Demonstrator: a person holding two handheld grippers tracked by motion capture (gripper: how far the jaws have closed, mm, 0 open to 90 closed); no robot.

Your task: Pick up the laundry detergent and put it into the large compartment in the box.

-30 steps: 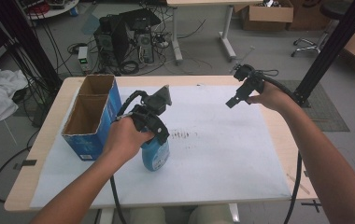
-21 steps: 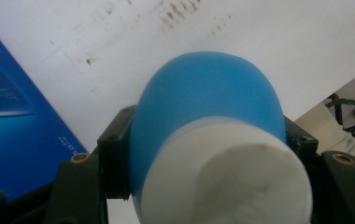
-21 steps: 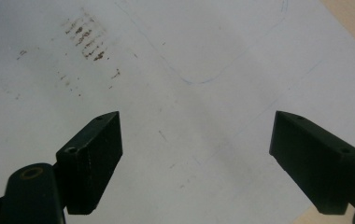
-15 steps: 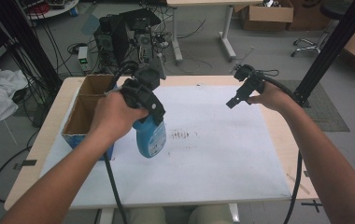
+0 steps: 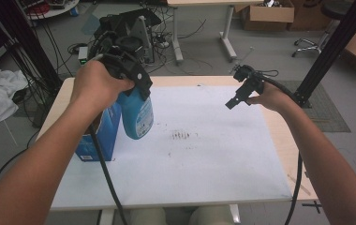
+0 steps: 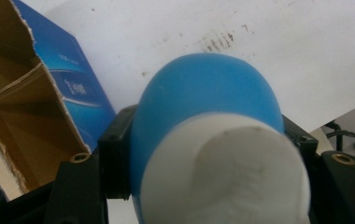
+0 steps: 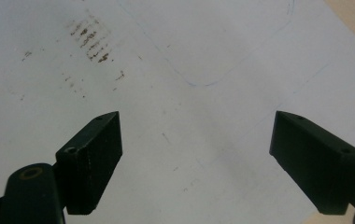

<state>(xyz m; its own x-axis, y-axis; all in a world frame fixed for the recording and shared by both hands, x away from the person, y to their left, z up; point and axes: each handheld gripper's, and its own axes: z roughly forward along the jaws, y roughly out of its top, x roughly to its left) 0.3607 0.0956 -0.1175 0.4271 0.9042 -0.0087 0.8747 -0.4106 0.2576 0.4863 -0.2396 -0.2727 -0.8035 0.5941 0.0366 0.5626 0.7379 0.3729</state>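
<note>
High view risk: the blue bottle (image 5: 137, 115) hung above the counter (image 5: 223, 154), just beside the open box (image 5: 102, 136); it could clip the rim or slip.
Left gripper (image 5: 136, 79): clenched around the bottle's neck.
Right gripper (image 5: 237, 96): released, jaws wide, holding nothing.

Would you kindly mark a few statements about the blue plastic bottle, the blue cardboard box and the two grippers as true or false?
1. The left gripper clamps the blue plastic bottle. True.
2. The bottle stands on the table. False: it hangs in the air beside the blue cardboard box.
3. The right gripper holds a pen. False: its jaws are open and hold nothing.
4. The box is open at the top. True.
5. The white paper sheet bears dark smudges. True.
</note>
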